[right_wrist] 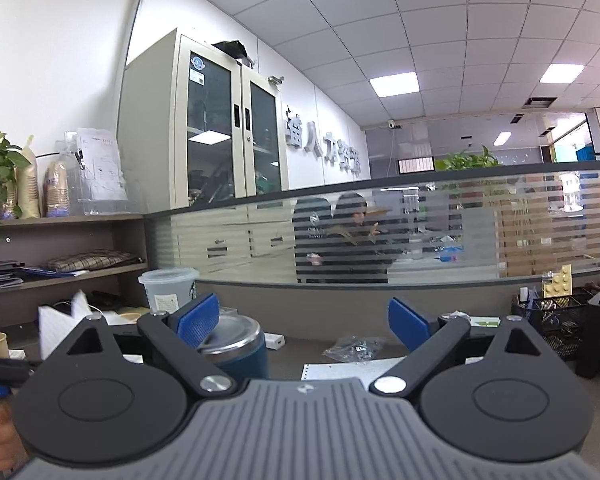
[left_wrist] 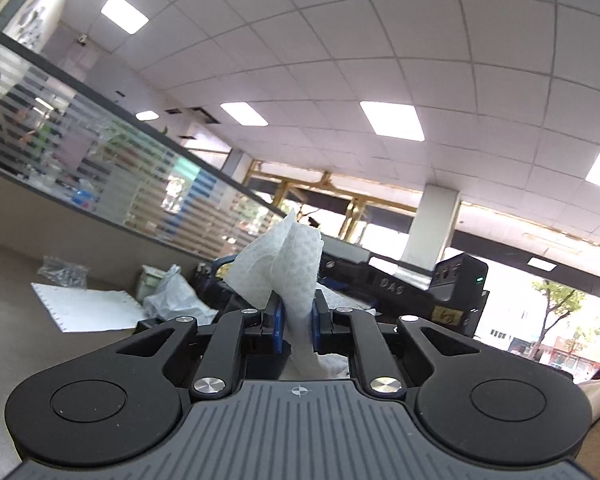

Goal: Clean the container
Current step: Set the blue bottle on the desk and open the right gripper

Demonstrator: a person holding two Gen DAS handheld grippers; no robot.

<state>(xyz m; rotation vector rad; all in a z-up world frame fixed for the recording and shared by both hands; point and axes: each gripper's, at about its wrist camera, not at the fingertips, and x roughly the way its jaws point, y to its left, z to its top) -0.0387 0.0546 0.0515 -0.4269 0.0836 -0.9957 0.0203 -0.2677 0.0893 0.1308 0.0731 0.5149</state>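
My left gripper point(left_wrist: 297, 312) is shut on a crumpled white paper towel point(left_wrist: 288, 264), which sticks up between its blue pads and hangs below them. In the right wrist view my right gripper point(right_wrist: 304, 320) stands open with nothing between its blue pads. A dark blue container with a steel rim point(right_wrist: 236, 344) sits on the desk just behind the left finger point(right_wrist: 198, 320), apart from the pads. The left gripper points slightly upward toward the ceiling; the right one points level over the desk.
A clear plastic cup point(right_wrist: 168, 290) stands behind the container. A plastic bag point(right_wrist: 354, 347) and a perforated sheet point(right_wrist: 348, 370) lie on the desk. A black mesh organiser point(right_wrist: 556, 320) and a black stand point(right_wrist: 598, 328) are at right. A frosted glass partition point(right_wrist: 420, 232) borders the desk.
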